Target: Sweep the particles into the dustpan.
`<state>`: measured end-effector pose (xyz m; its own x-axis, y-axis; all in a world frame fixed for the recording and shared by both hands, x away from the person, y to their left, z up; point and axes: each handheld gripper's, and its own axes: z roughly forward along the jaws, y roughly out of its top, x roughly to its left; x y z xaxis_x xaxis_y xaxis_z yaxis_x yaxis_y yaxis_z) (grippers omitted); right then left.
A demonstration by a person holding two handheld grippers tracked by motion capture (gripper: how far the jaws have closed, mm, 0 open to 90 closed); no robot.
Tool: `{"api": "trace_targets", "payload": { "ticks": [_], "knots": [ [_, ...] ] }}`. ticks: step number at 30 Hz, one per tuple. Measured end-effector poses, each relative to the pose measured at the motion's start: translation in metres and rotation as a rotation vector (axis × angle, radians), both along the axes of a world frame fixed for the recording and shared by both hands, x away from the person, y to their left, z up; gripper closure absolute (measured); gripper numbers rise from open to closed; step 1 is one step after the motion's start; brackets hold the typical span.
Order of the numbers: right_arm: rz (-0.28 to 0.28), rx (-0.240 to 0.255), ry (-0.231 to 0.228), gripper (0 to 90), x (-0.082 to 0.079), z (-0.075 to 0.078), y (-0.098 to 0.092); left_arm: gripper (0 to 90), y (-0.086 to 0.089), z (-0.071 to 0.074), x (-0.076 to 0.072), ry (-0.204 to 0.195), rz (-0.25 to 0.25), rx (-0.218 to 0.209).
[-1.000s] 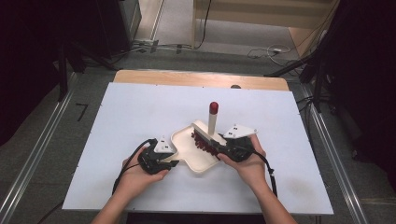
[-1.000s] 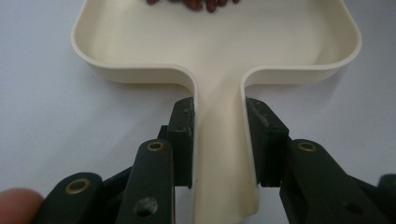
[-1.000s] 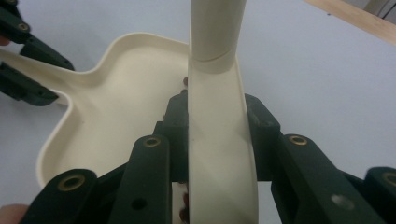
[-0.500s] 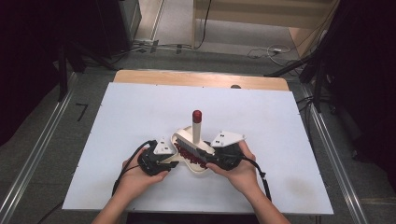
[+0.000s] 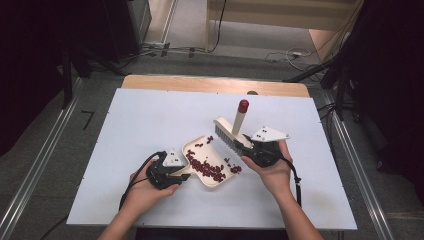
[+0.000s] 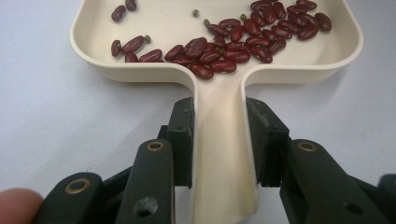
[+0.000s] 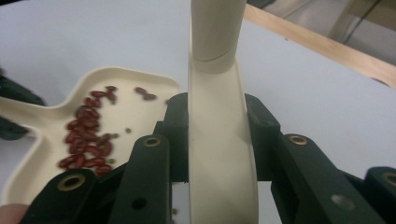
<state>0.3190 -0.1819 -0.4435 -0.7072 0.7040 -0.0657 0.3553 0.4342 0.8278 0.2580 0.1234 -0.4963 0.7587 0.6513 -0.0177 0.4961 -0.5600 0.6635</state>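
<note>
White tabletop (image 5: 150,120). Left gripper (image 6: 219,140) clamped on cream plastic dustpan (image 5: 192,147) holding red kidney beans (image 6: 233,44); right gripper (image 7: 217,135) clamped on cream red-tipped brush (image 5: 235,127). Risk: stray beans (image 5: 235,169) beside pan scattered by careless sweep.

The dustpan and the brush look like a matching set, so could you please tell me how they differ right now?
The dustpan lies flat on the table, clamped by the left gripper; the brush is lifted in the right gripper. The dustpan holds red beans; the brush carries none and has a red-tipped handle. Both are cream plastic.
</note>
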Motion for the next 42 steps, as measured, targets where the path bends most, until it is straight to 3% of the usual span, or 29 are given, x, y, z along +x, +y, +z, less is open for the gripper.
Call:
{"api": "trace_targets", "payload": {
  "ticks": [3,8,10,12,17,20,24,27,33,38,42],
  "knots": [
    [-0.027,-0.021,0.004,64.9,0.006,-0.008,-0.002,66.1,0.001,0.000,0.001,0.009,0.002,-0.007],
    [-0.021,-0.102,-0.028,64.9,0.011,-0.017,0.013,66.1,0.001,0.000,0.003,0.018,0.003,-0.010],
    [0.002,-0.085,-0.018,65.0,0.013,-0.020,0.018,66.1,0.001,0.000,0.003,0.015,0.005,-0.006],
    [0.020,-0.107,-0.024,65.0,0.012,-0.019,0.024,66.1,0.000,0.000,0.003,0.016,0.006,-0.005],
    [0.157,-0.124,-0.020,65.0,0.005,-0.014,0.031,66.1,0.000,-0.001,0.003,0.016,0.006,-0.004],
    [0.208,-0.138,-0.027,64.9,-0.003,-0.010,0.036,66.1,0.000,-0.001,0.003,0.015,0.006,-0.005],
    [0.244,-0.088,-0.020,65.0,-0.010,-0.003,0.035,66.1,0.000,0.000,0.001,0.008,0.008,-0.003],
    [0.236,-0.030,-0.010,65.0,-0.012,0.005,0.025,66.1,0.000,-0.001,0.000,0.000,0.005,-0.003],
    [0.165,0.046,-0.014,64.9,-0.017,0.018,-0.003,66.2,0.000,0.000,-0.003,-0.013,-0.008,0.006],
    [0.097,0.061,-0.004,64.9,-0.019,0.019,-0.024,66.2,-0.001,0.000,-0.007,-0.015,-0.015,0.008],
    [0.038,0.088,0.032,64.9,-0.021,0.016,-0.038,66.2,-0.001,-0.001,-0.010,-0.016,-0.019,0.009]
  ]
}}
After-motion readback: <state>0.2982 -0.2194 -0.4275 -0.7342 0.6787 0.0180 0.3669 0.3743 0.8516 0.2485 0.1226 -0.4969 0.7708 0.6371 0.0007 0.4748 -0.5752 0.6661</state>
